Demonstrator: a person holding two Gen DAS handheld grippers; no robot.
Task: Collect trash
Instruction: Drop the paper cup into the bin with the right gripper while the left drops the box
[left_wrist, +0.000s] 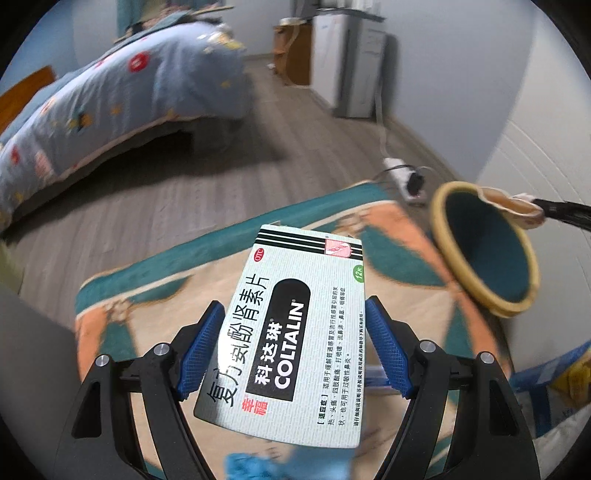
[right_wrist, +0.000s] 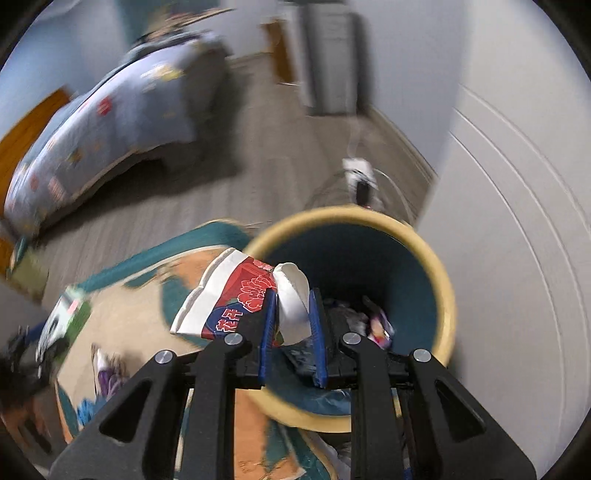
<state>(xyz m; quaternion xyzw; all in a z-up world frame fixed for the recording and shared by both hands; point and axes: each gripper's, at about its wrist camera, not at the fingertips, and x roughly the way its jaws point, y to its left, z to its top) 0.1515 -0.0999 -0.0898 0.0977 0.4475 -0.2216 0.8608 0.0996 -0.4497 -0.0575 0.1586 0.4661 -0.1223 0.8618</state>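
A pale green medicine box (left_wrist: 284, 332) is marked with black stripes and a black label. The bin (right_wrist: 439, 280) is seen teal inside, with a yellow rim. The crumpled wrapper (right_wrist: 236, 295) is printed red, white and blue. The rug (left_wrist: 122, 325) is patterned teal, orange and cream.

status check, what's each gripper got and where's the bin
Left gripper shut on medicine box, above the rug. Right gripper shut on crumpled paper cup, at the rim of the bin. Bin mouth clear, trash already inside.
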